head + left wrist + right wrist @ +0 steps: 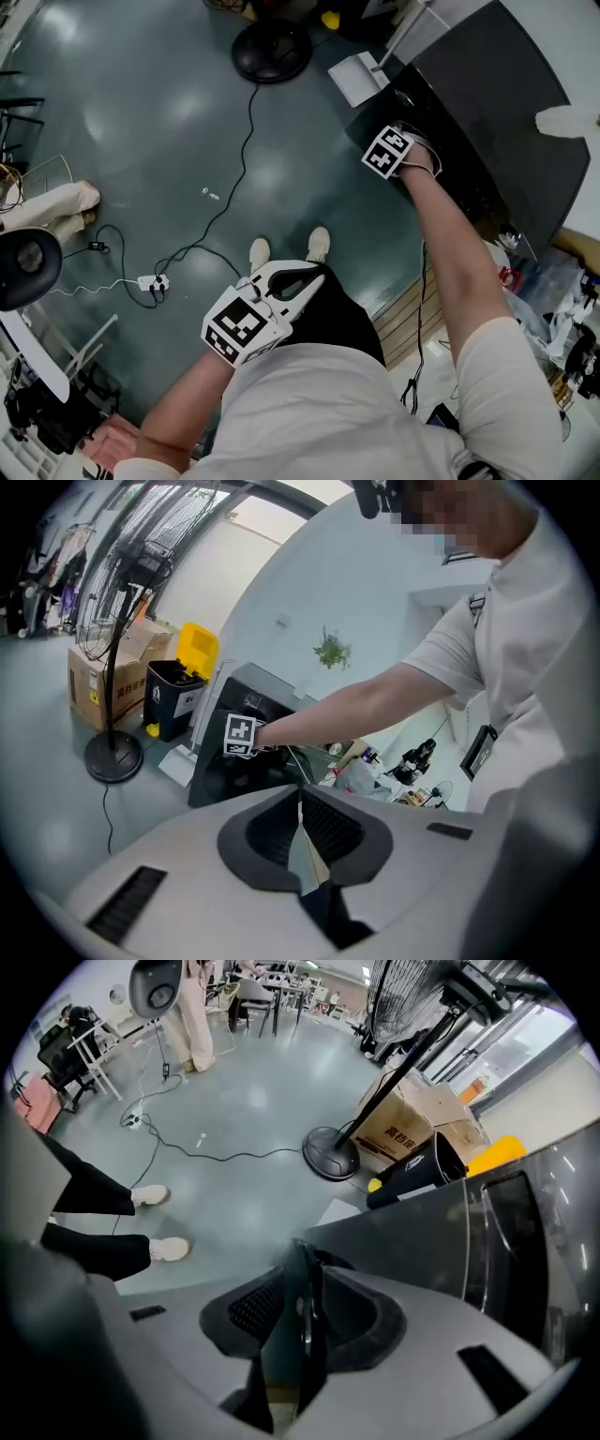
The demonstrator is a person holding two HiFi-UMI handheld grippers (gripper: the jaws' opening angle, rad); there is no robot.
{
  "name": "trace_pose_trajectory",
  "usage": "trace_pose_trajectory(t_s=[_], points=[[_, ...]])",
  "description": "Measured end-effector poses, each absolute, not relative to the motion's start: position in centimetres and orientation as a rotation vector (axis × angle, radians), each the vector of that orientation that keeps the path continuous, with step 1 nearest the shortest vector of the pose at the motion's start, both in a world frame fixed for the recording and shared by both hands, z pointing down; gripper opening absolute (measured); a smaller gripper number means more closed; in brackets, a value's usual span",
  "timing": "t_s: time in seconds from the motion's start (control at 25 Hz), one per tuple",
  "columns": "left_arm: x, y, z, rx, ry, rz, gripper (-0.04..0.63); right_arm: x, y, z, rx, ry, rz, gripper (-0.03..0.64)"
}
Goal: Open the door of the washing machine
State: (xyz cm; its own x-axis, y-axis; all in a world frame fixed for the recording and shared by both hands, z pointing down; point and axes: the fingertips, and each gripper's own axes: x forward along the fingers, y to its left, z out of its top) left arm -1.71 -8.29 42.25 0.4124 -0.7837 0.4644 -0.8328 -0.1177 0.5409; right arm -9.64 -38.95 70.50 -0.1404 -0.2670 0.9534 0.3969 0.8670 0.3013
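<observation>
left tongs (301,806) seemingly together, empty

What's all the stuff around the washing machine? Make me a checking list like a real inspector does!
Surface: shiny grey-green floor; no table seen.
Job's things: dark washing machine; it looks closed.
Clutter: cardboard boxes and a black bin with yellow lid near the machine; bottles and bags on its other side.
Grippers: left gripper shut and empty, held away from the machine; right gripper at the machine's upper edge, jaws slightly apart, no grip seen.
Cables: black cable runs over the floor from near the fan base to a white power strip.
Surroundings: another person stands far across the room.
</observation>
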Motion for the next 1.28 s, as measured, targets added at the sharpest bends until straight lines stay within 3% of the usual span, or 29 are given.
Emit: trace_pose_trajectory(t_s=[0.36, 0.52, 1.28], points=[[-1.7, -8.8, 42.6, 1.858, -1.364, 0.052, 0.023, -9.5, -39.5, 73.0, -0.083, -1.525, -0.577, 0.116], [-1.8, -9.4, 42.7, 1.865, -1.360, 0.054, 0.023, -9.9, -40.0, 73.0, -0.053, -1.524, -0.602, 0.061], [-3.2, -7.7, 43.0, 1.874, -1.353, 0.054, 0.023, -9.7, -37.9, 72.9, -0.129, -1.527, -0.446, 0.046]])
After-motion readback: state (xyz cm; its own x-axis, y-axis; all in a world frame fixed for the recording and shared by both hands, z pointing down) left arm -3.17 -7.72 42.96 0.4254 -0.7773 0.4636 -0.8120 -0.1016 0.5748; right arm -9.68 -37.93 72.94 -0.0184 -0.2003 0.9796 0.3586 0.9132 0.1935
